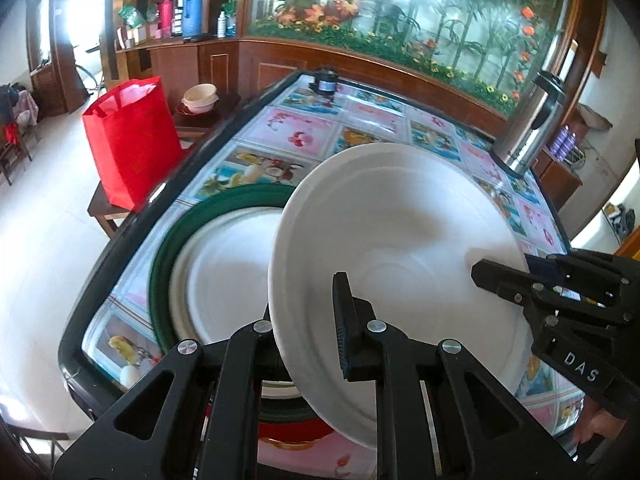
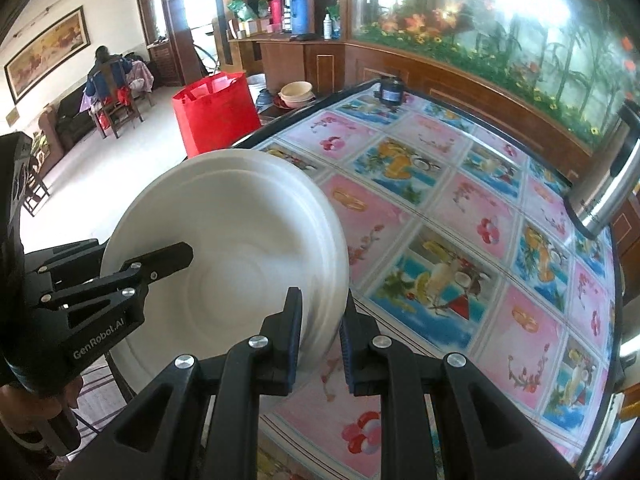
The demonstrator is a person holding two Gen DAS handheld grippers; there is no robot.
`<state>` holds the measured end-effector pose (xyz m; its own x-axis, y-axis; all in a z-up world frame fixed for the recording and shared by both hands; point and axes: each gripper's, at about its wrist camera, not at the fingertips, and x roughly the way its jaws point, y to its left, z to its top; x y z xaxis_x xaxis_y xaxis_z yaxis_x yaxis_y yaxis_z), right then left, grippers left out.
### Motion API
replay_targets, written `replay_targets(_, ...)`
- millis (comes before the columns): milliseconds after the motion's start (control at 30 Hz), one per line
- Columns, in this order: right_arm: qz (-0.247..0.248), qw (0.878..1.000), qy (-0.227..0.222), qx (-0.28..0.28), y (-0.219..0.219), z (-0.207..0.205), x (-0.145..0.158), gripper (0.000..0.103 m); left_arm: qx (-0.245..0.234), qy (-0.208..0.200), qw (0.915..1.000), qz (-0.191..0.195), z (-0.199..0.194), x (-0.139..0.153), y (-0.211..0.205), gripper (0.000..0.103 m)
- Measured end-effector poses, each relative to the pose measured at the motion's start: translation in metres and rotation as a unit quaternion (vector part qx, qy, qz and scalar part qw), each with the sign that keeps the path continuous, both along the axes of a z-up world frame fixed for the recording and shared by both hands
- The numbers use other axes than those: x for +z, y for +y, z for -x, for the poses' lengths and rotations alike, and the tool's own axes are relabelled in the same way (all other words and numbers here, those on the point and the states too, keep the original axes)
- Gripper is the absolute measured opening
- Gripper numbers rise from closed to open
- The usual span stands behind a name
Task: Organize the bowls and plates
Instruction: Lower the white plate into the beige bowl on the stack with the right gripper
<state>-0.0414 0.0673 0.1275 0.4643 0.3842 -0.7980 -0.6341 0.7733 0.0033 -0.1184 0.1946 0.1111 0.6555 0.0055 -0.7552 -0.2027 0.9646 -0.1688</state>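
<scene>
A white deep plate (image 1: 400, 240) hangs tilted above the table, held from both sides. My left gripper (image 1: 304, 332) is shut on its left rim, one finger inside the plate and the other hidden behind it. My right gripper (image 1: 516, 276) is clamped on the opposite rim. In the right wrist view the same white plate (image 2: 240, 220) sits between the pads of my right gripper (image 2: 320, 328), and my left gripper (image 2: 160, 264) bites the far rim. Below and to the left lies a green-rimmed plate (image 1: 160, 264) on a stack; something red (image 1: 296, 430) shows under it.
The table (image 2: 460, 208) has a flowered cloth and a dark raised edge. A steel thermos (image 1: 528, 128) stands at its far right, a small black jar (image 1: 325, 82) at the far edge. A red bag (image 1: 132, 140) and stacked bowls (image 1: 200, 98) sit on a bench left of it.
</scene>
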Motion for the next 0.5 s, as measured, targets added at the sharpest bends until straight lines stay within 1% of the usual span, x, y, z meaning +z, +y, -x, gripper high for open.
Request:
replay_targets(100, 0.007, 1.0, -0.002, 0.008, 0.01, -0.001, 0.0, 0.018, 0.008, -0.001, 1.0, 0.003, 0.001, 0.001, 0.01, 0.013)
replay_targets(200, 0.002, 1.0, 0.0, 0.016, 0.017, -0.005, 0.002, 0.018, 0.014, -0.003, 0.9998, 0.01, 0.0, 0.004, 0.022, 0.013)
replay_targets(300, -0.002, 1.0, 0.001, 0.026, 0.028, -0.008, 0.006, 0.018, 0.024, -0.007, 0.9997, 0.002, 0.001, 0.008, 0.031, 0.013)
replay_targets(367, 0.007, 1.0, -0.003, 0.028, 0.035, -0.009, 0.004, 0.018, 0.028, -0.006, 0.9996, -0.001, 0.002, 0.008, 0.034, 0.013)
replay_targets(500, 0.014, 0.999, 0.002, 0.039, 0.047, -0.01, -0.001, 0.018, 0.035, 0.004, 0.9994, -0.002, 0.004, 0.0, 0.045, 0.013)
